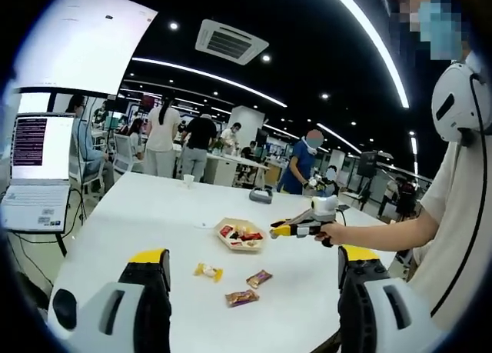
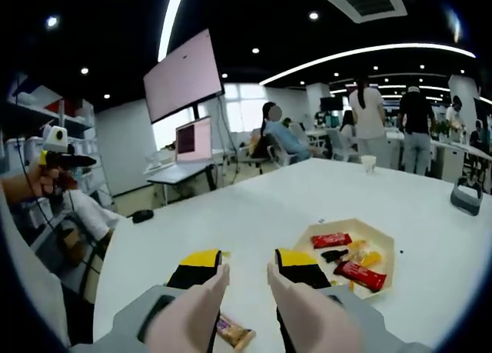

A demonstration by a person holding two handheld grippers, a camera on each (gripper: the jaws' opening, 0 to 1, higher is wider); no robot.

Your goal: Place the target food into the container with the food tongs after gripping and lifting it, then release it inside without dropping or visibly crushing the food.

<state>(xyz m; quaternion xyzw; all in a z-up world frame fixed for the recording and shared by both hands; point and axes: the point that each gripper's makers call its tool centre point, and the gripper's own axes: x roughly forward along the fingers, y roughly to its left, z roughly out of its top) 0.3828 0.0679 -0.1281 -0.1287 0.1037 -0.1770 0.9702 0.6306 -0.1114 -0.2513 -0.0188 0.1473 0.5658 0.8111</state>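
My left hand-held gripper [image 1: 254,291] sits nearest, jaws spread wide with nothing between them, hovering over the white tabletop [image 1: 146,214]. Just past its tips are three loose wrapped snacks: a yellow candy [image 1: 207,271], a brown one [image 1: 259,278] and another brown wrapper [image 1: 241,297] closest to me. Beyond those is the tan tray [image 1: 241,234], already holding a few red-wrapped bars.

My right hand-held gripper [image 2: 247,270] has its jaws narrower, but there's a clear gap and nothing in it. In the right gripper view the tray [image 2: 350,259] is just beyond the right jaw, and one wrapped snack [image 2: 233,331] peeks out low between the jaws, on my side of the tray. In the left gripper view that same right gripper [image 1: 296,228] hangs right beside the tray's rim.

I don't see any tongs in either view, so I'd guess the jaws are doing that job.

What worries me: the wrappers are small and slick, so a pinch on just the crinkly end could let one slip out mid-lift. Squeeze too hard and the bar inside gets squashed. The tray is shallow and looks light, so bumping its rim could shove it or tip stuff out.

Room-wise I'm fine: lots of bare tabletop around the tray, with a paper cup [image 1: 188,180] and a dark gadget [image 1: 260,194] well beyond it, and the laptop [image 1: 38,172] off at the far edge.
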